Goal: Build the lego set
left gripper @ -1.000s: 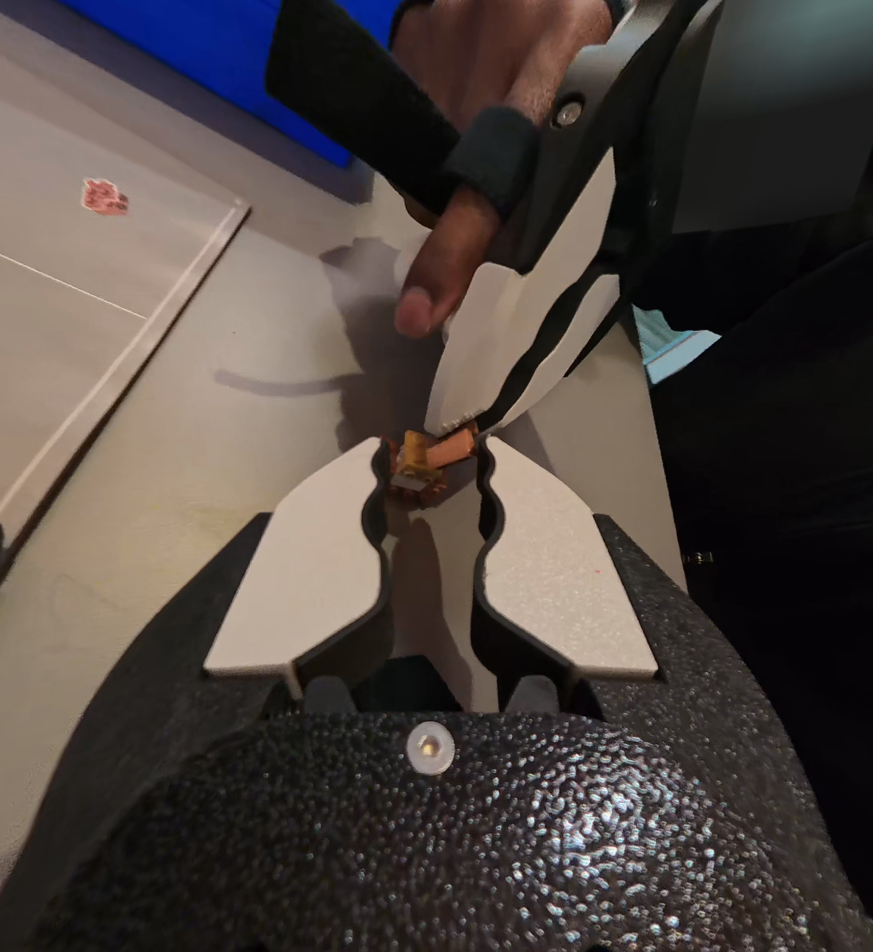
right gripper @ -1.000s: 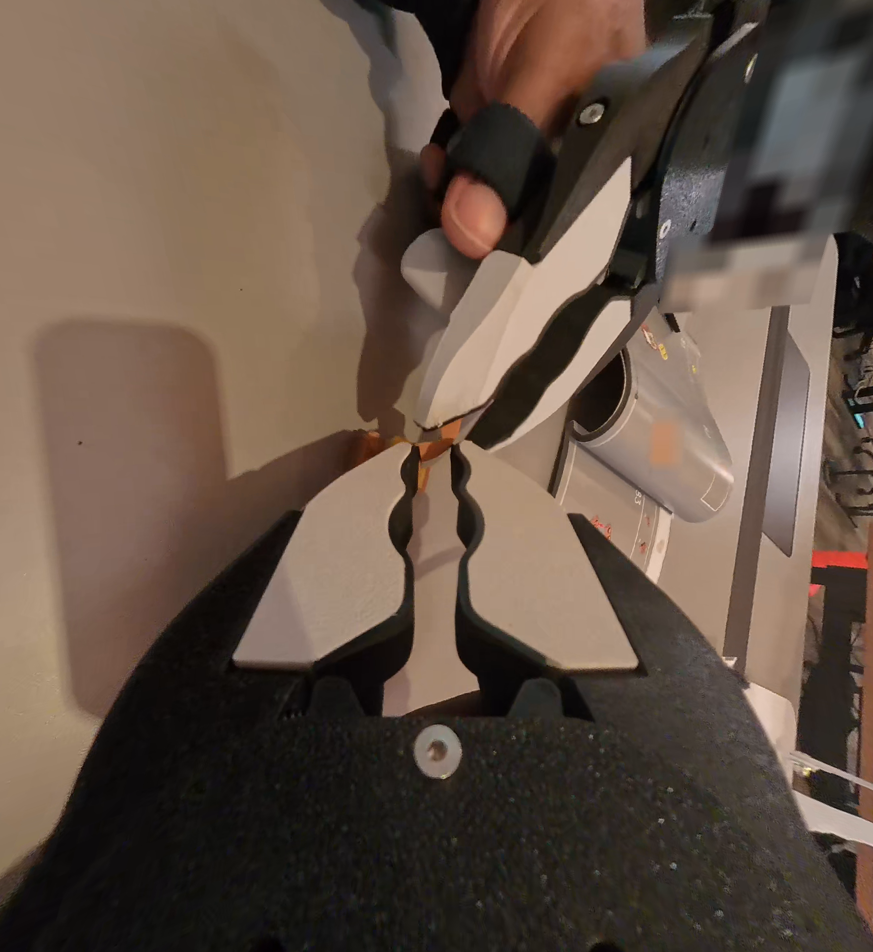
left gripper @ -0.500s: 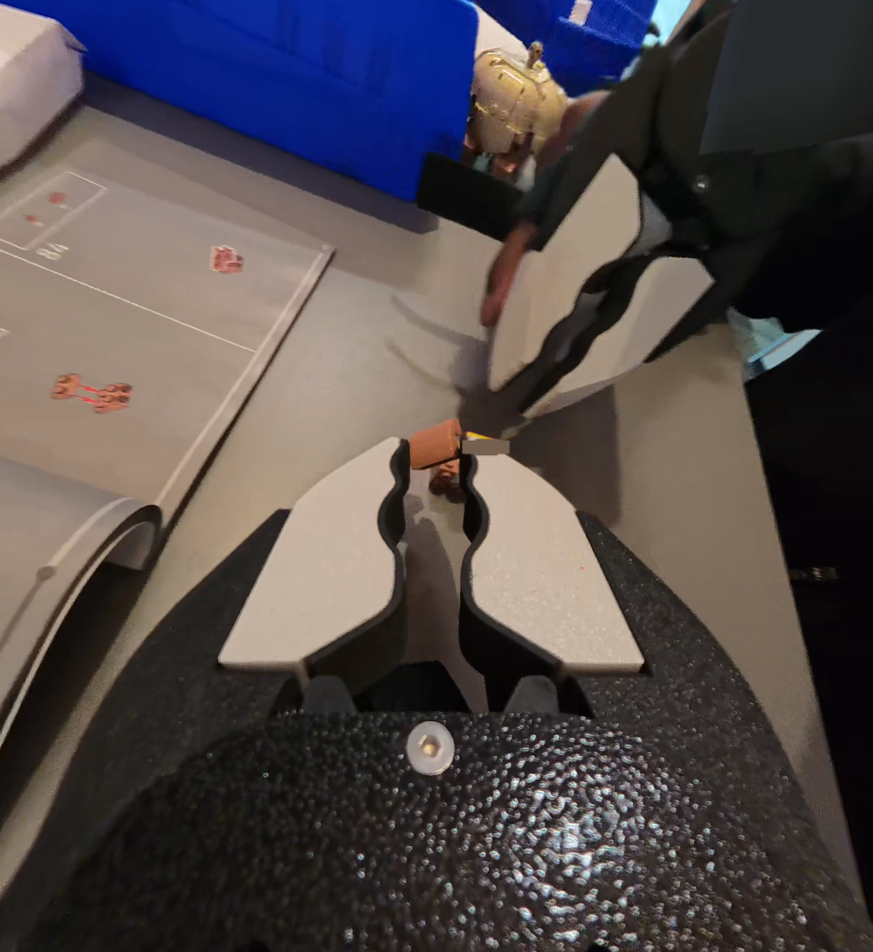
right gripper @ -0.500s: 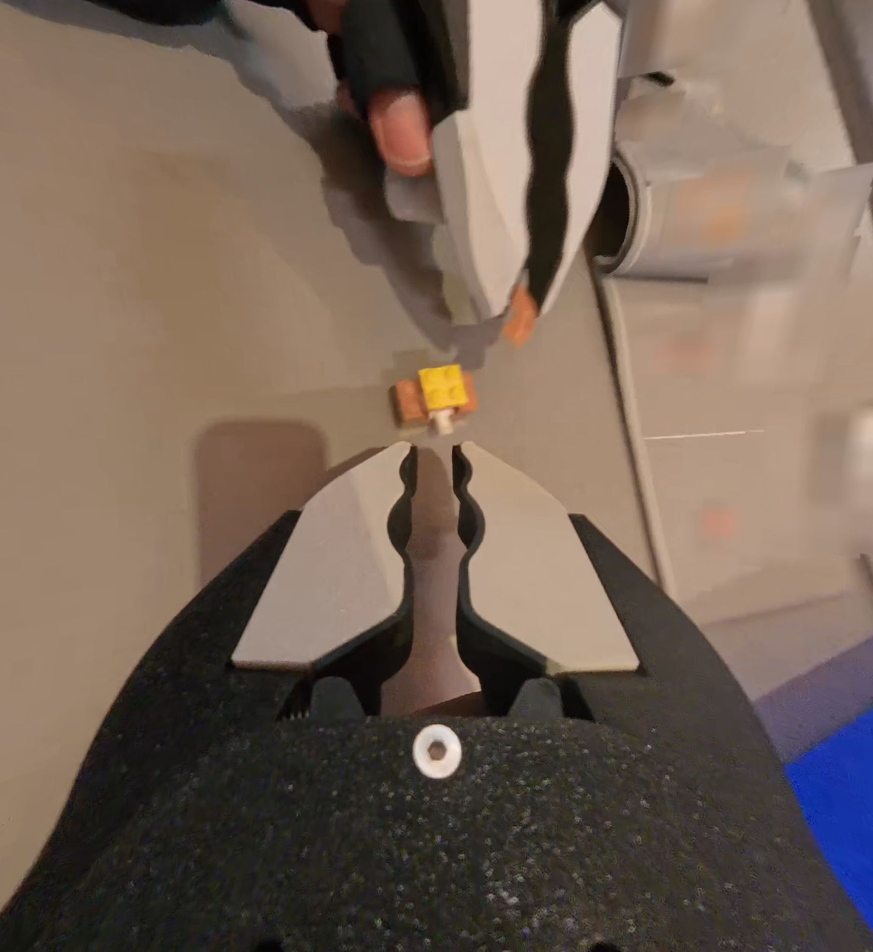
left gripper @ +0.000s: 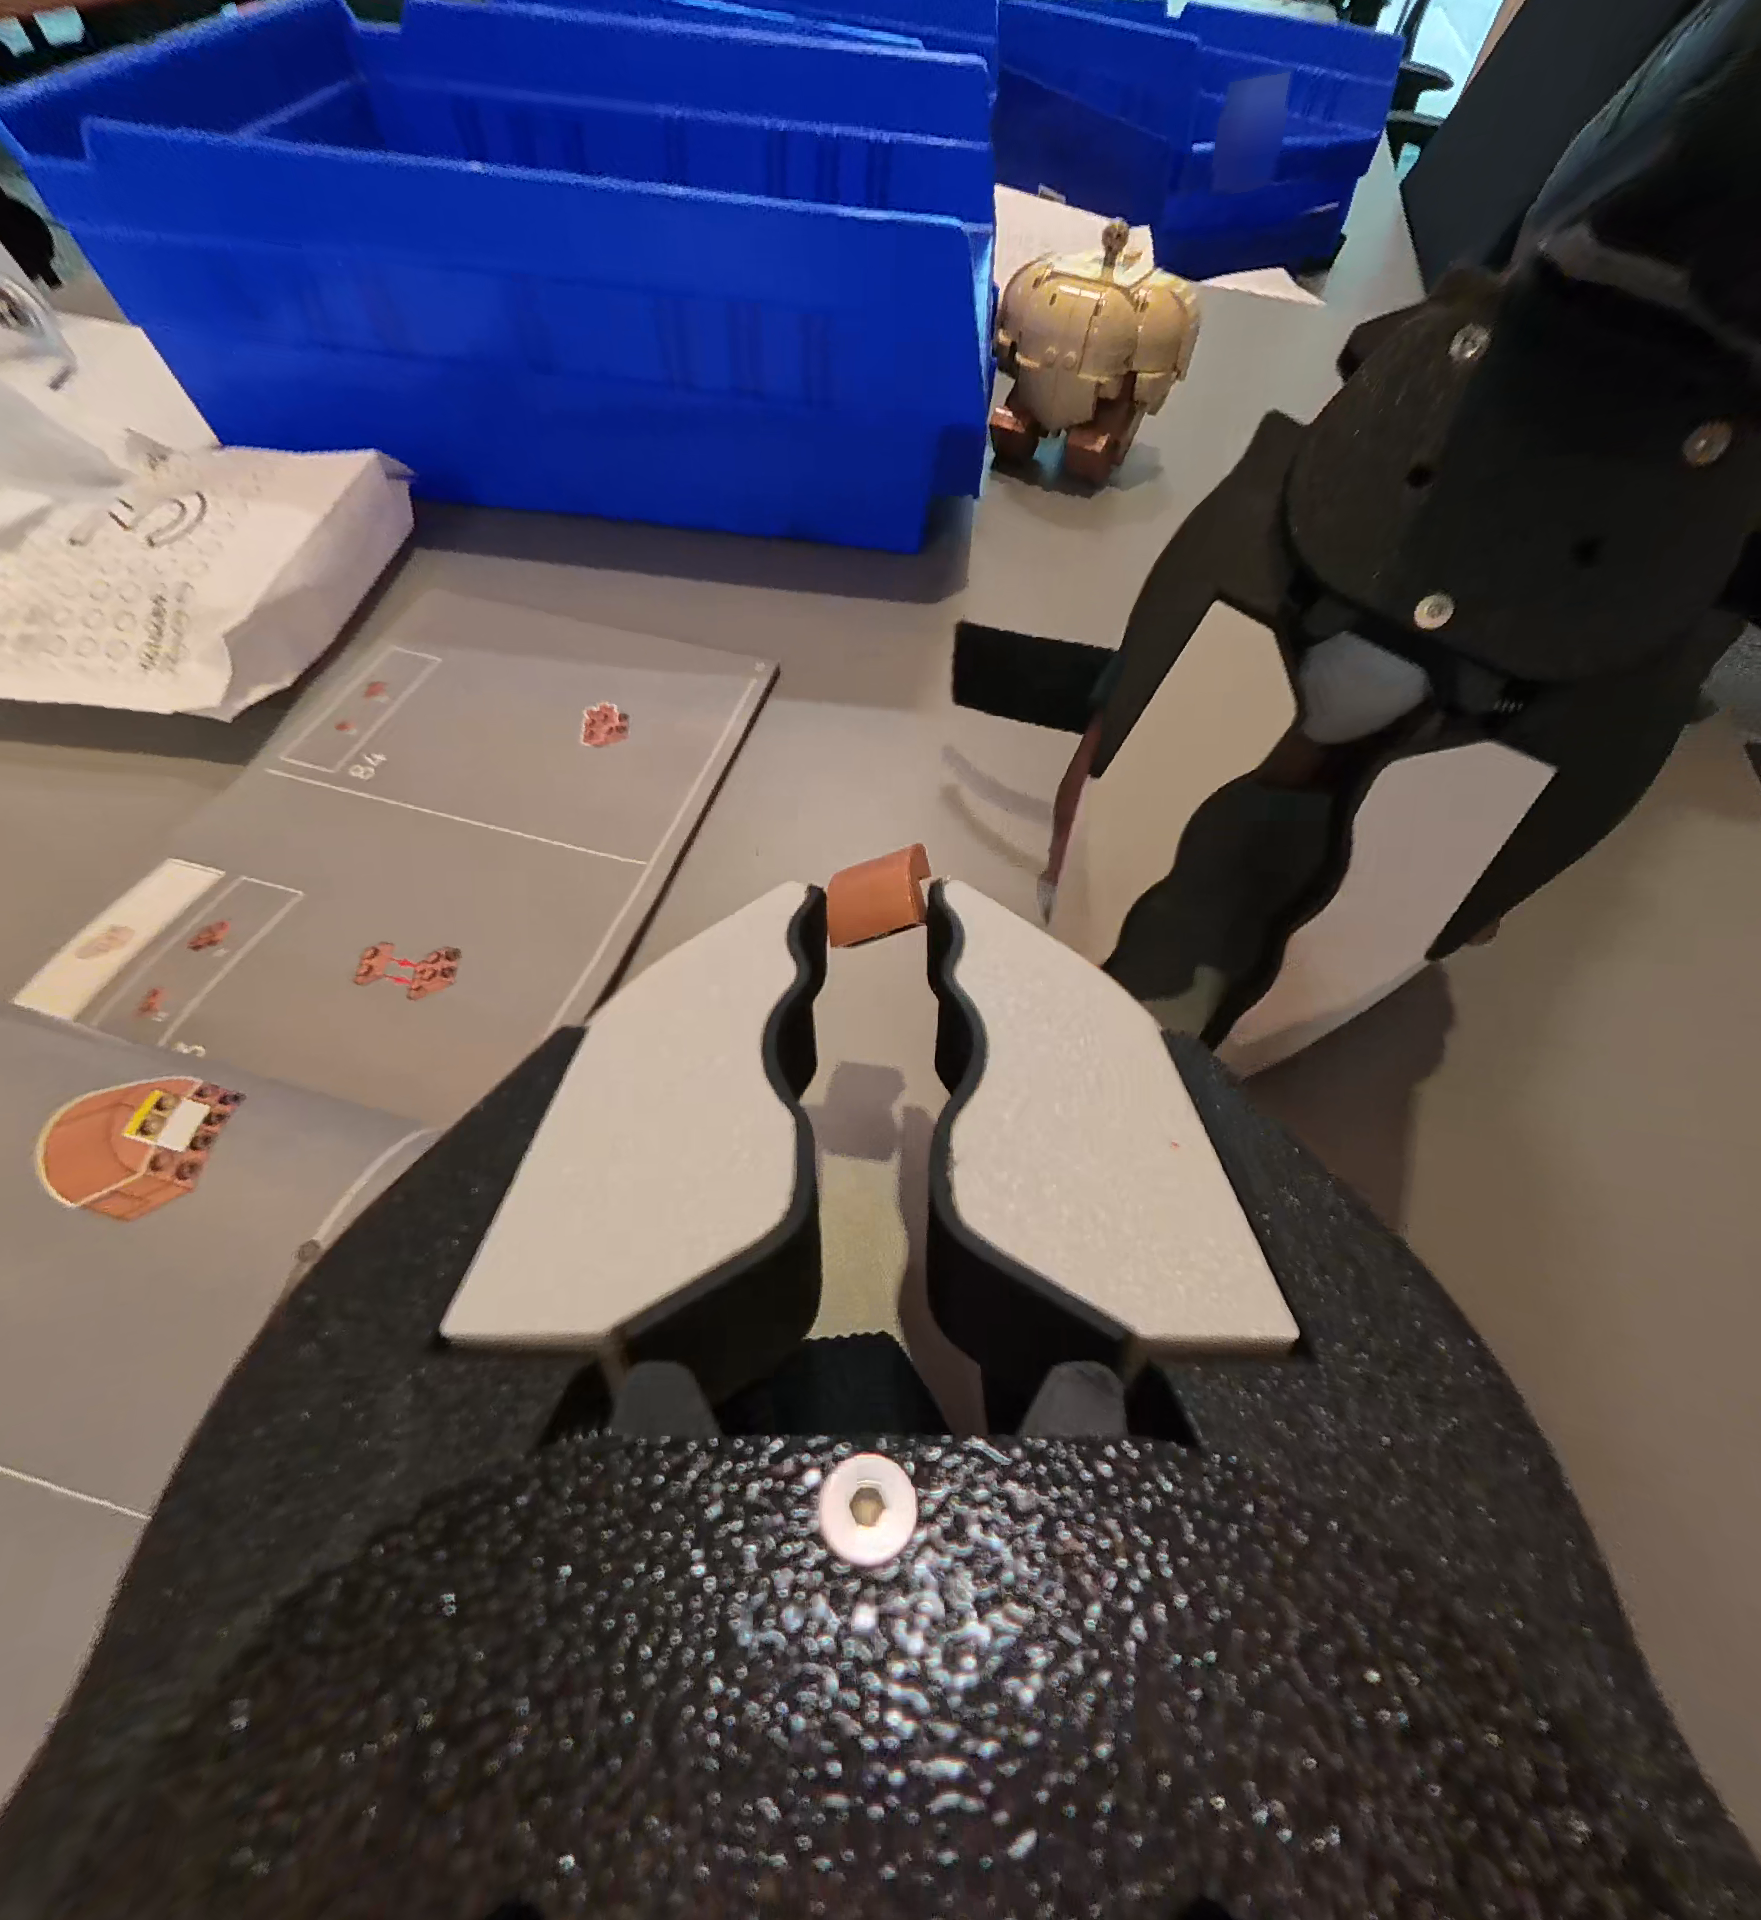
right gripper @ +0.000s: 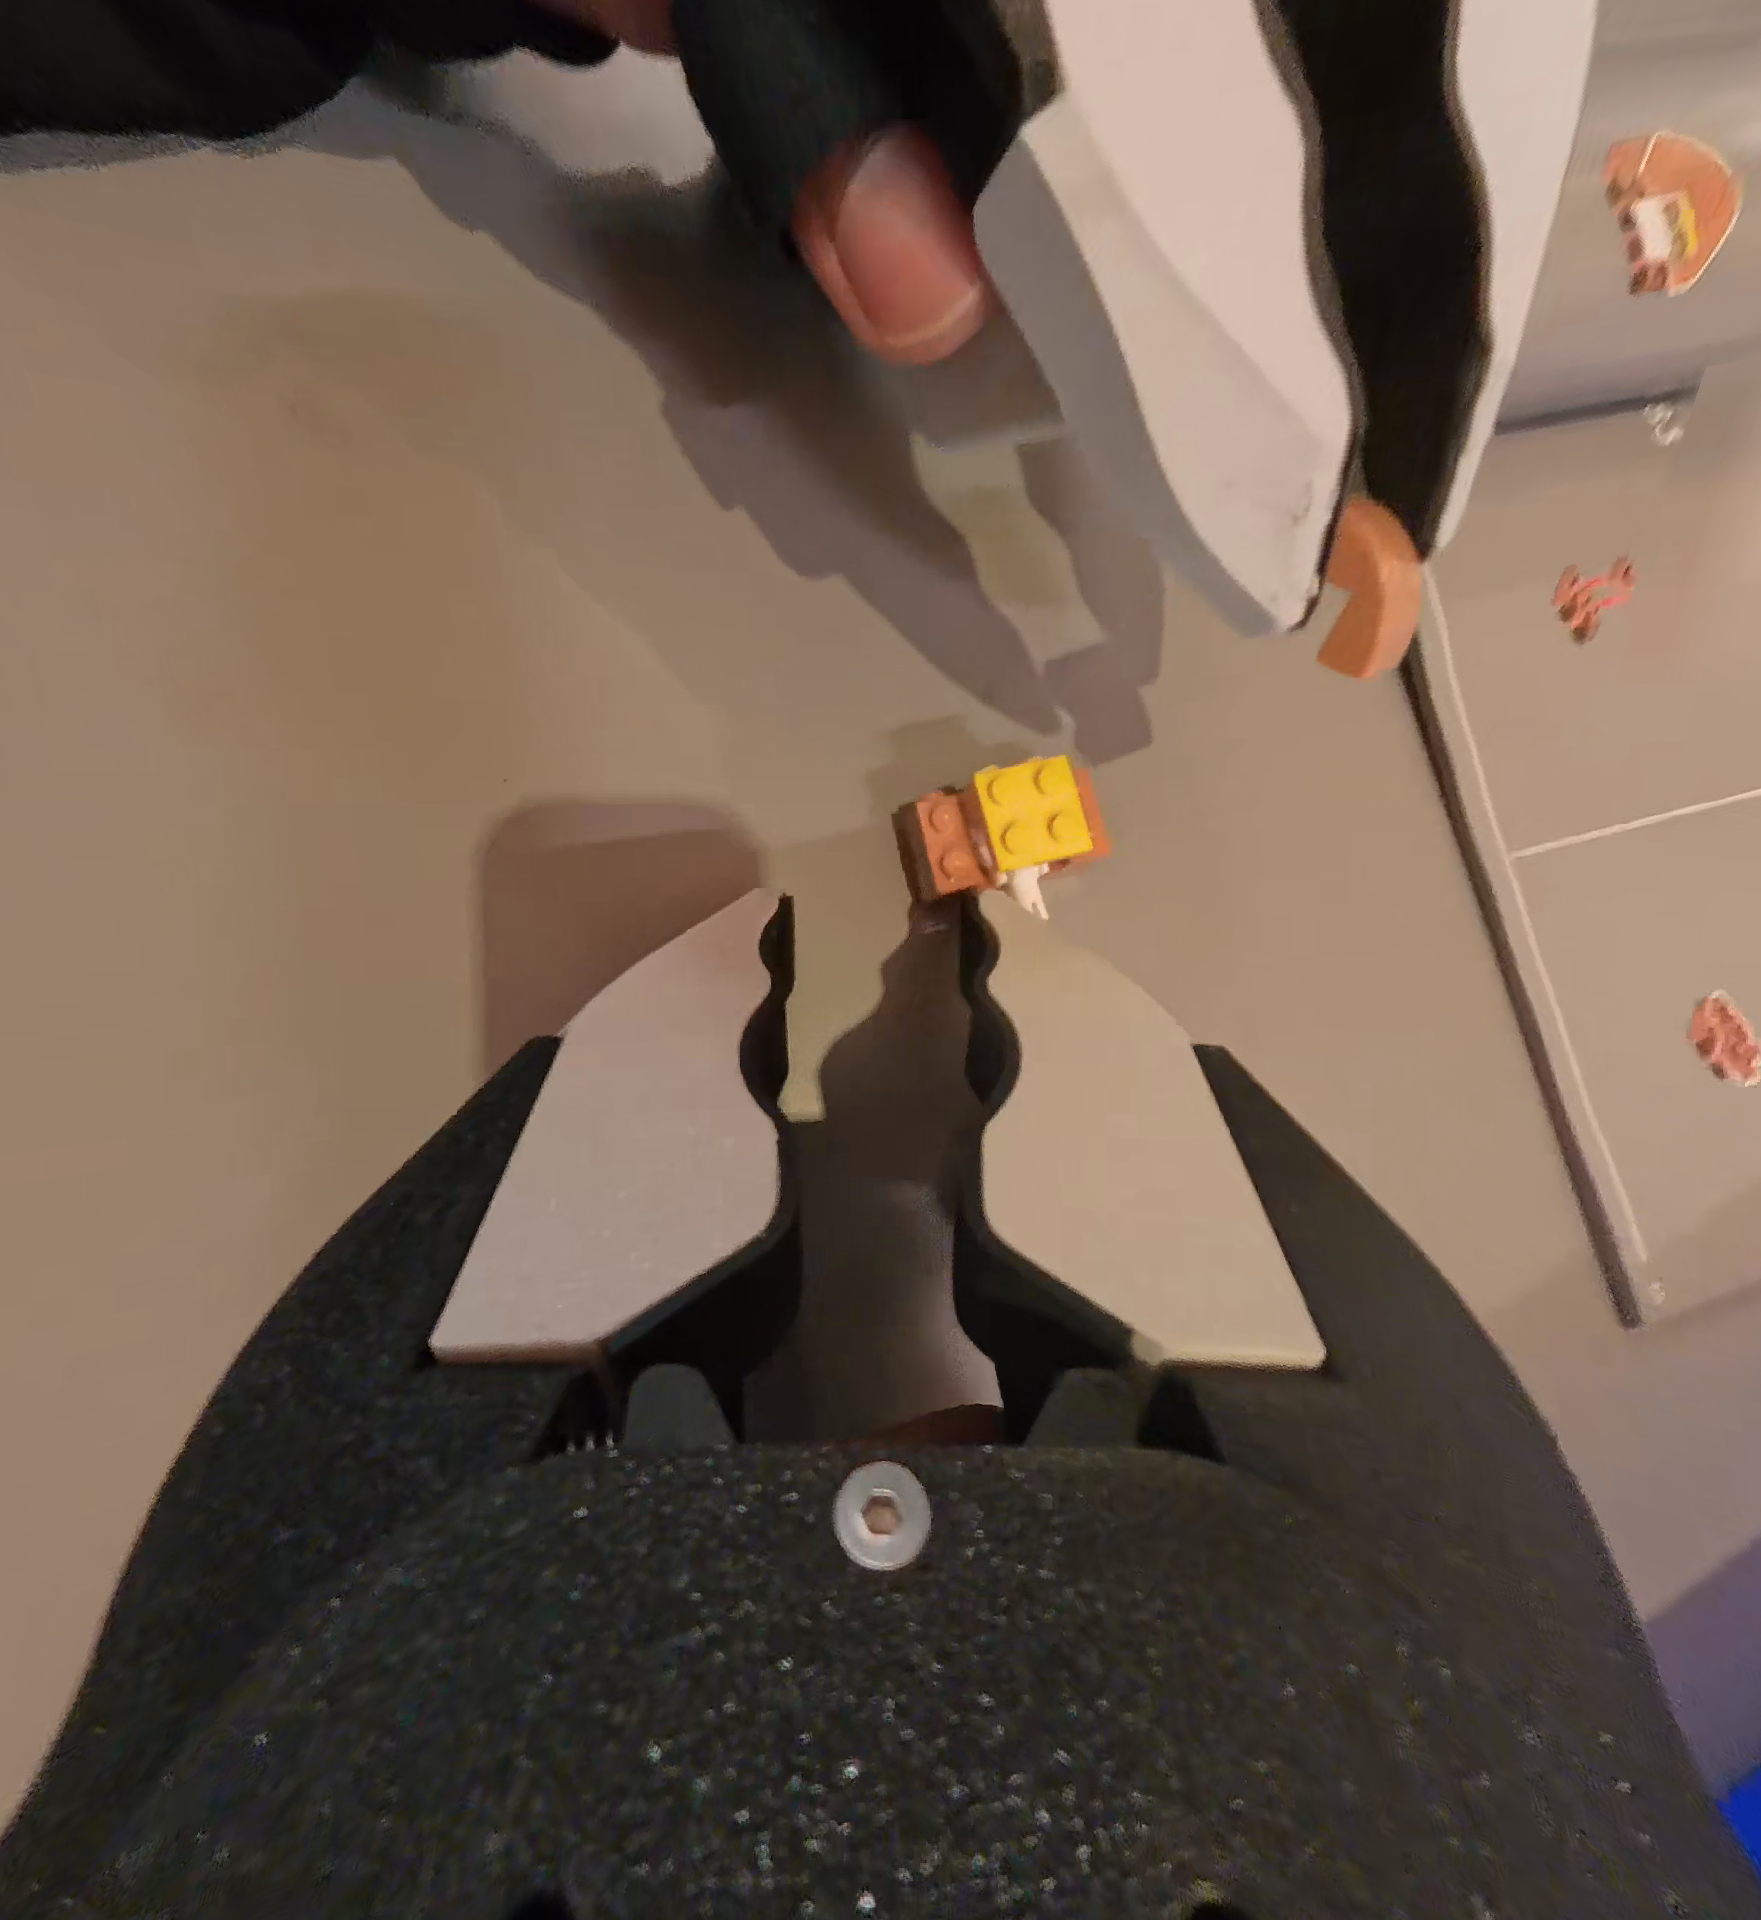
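My left gripper [left gripper: 874, 906] is shut on a small brown curved brick [left gripper: 876, 896], pinched at the fingertips and held above the grey table [left gripper: 834, 748]. The right wrist view shows that same brick [right gripper: 1369, 597] sticking out of the left gripper's tips. My right gripper [right gripper: 876, 914] is open with nothing between its pads. A small assembly of yellow and brown bricks with a white peg [right gripper: 1006, 826] lies on the table just beyond its right fingertip [right gripper: 975, 935]. In the left wrist view the right gripper [left gripper: 1182, 987] points down at the table to the right.
Blue bins [left gripper: 543, 312] stand at the back, with a tan brick figure [left gripper: 1089, 343] beside them. An open instruction booklet [left gripper: 440, 831] and a white paper bag [left gripper: 128, 582] lie at the left. A person's thumb [right gripper: 897, 249] rests on the left gripper. Left tips to right tips: about 8 cm.
My left gripper shut on the brown brick and drew it up and away from the assembly. My right gripper backed off the assembly, which now lies on the table, and opened wider.
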Motion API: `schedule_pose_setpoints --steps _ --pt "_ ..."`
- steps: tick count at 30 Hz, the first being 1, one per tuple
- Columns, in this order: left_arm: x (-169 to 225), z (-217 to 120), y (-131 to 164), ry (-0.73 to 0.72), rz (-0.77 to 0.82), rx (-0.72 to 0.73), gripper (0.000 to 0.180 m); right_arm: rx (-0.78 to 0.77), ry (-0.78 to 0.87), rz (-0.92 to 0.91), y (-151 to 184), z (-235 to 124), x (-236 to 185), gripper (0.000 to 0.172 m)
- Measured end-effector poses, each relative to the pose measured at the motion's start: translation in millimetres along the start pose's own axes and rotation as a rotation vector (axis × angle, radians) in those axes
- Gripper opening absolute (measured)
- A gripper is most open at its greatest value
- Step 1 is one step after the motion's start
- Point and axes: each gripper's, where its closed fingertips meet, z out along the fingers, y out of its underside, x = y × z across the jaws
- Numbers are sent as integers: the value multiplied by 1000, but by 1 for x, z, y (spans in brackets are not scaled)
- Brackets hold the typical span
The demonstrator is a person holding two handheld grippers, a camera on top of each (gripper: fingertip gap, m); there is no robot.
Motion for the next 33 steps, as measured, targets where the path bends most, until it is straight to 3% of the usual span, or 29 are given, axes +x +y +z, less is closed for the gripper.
schedule_pose_setpoints --steps 10,16,22,27,33 --pt "-6 -8 -12 -41 52 104 18 67 25 -55 -5 4 32 40" --pt "-10 -12 -13 -43 47 119 18 92 126 -264 -11 4 42 41" --pt "-8 -12 -12 -17 50 118 18 159 -104 -346 -13 7 36 46" --pt "-8 -13 -11 -8 55 115 18 110 -137 -327 -16 17 42 24" --pt "-9 -15 -13 -12 47 131 18 185 -155 -115 -20 11 53 22"
